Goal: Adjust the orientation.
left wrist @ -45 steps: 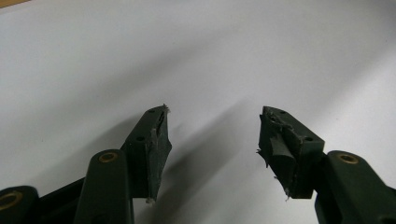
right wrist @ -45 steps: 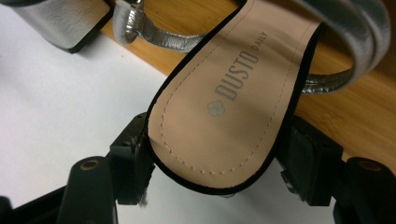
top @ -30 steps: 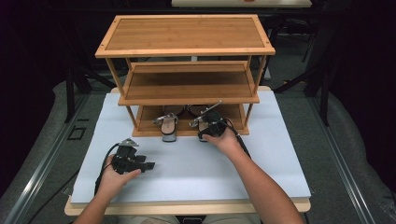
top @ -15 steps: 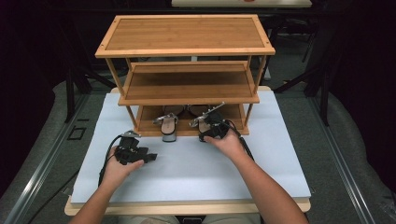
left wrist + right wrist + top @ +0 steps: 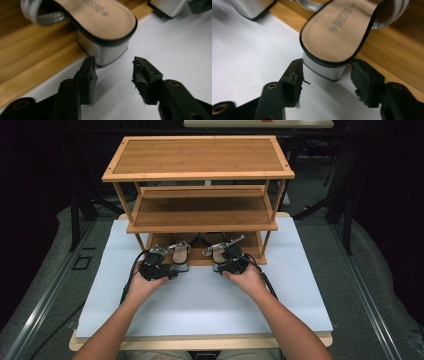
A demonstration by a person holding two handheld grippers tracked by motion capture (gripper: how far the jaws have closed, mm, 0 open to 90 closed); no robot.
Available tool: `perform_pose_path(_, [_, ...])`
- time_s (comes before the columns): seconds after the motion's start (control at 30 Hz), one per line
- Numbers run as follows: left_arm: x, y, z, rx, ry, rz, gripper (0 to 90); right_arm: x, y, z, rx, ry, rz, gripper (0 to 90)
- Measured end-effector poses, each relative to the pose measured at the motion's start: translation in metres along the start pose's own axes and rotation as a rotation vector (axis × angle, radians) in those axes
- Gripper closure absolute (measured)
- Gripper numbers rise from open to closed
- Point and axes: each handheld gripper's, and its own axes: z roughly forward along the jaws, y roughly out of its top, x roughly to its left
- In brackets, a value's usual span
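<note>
Your left gripper (image 5: pixel 113 66) sits at the heel of the left sandal (image 5: pixel 100 22). Its jaws have just been closing. One pad meets a corner of the silver block heel; the other stands clear to the side with white mat between, so the heel is not yet clamped.

Your right gripper (image 5: pixel 327 72) sits at the heel of the right sandal (image 5: pixel 337 30). Its jaws have just been closing, and the silver heel lies between them. Both pads stand at the heel's sides, one at each corner; the grip looks set, though full pad contact cannot be confirmed.

Both sandals lie on the bottom shelf of the rack (image 5: pixel 200 157), toes inward, heels projecting over the front rail onto the mat (image 5: pixel 200 305). In the high view the left sandal (image 5: pixel 178 256) and right sandal (image 5: pixel 220 254) lie side by side, near each other, with your left gripper (image 5: pixel 167 265) and right gripper (image 5: pixel 227 262) directly in front.

Each tan insole carries a stamped brand mark. On the right sandal it reads roughly "DUSTO", the last letters uncertain. On the left sandal the stamp is too blurred to read.
</note>
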Motion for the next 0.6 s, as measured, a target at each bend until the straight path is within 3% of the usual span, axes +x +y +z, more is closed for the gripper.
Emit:
perform_pose_path(0.23, [0.004, 0.009, 0.01, 0.0, 0.026, 0.007, 58.5, 0.001, 0.001, 0.003, 0.0, 0.002, -0.007, 50.1])
perform_pose_path(0.6, [-0.006, 0.018, 0.018, 0.008, -0.011, 0.018, 58.5, 0.005, 0.006, 0.007, -0.014, 0.015, 0.003, 50.2])
